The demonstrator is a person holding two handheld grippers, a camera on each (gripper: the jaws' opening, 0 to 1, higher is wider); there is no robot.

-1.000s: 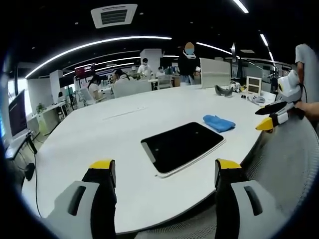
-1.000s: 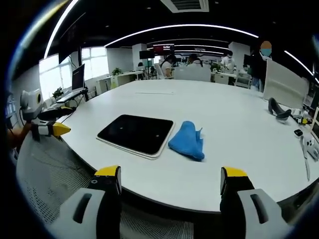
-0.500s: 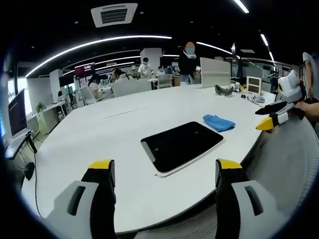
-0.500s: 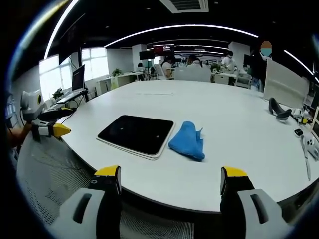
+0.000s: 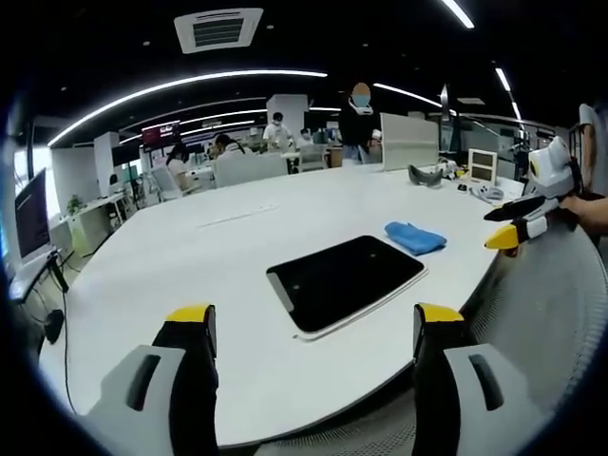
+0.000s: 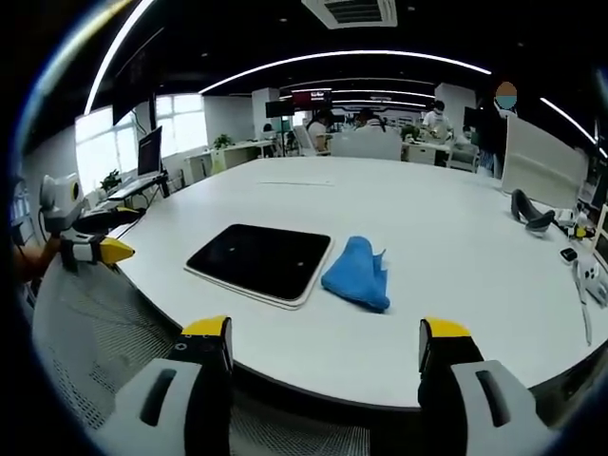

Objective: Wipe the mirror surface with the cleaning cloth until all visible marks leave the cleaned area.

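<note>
A dark rectangular mirror (image 5: 344, 279) (image 6: 260, 260) with a white rim lies flat on the big white table (image 5: 218, 256) (image 6: 446, 237). A crumpled blue cloth (image 5: 415, 237) (image 6: 358, 275) lies beside the mirror, just off one short edge. My left gripper (image 5: 311, 328) hangs open over the table's near edge, short of the mirror, with nothing between its yellow-tipped jaws; it also appears at the left (image 6: 95, 237) of the right gripper view. My right gripper (image 6: 323, 342) is open and empty off the table's edge, short of the cloth; it also shows at the right (image 5: 518, 223) of the left gripper view.
A grey mesh chair back (image 5: 556, 313) (image 6: 85, 332) sits between the grippers and the table. Small items (image 6: 584, 271), a dark headset (image 5: 425, 174) (image 6: 528, 211) and a white panel (image 5: 410, 139) stand at the table's far side. People work at desks beyond.
Both views have shifted very slightly with the hands. The mirror and cloth lie as before, and both grippers stay open.
</note>
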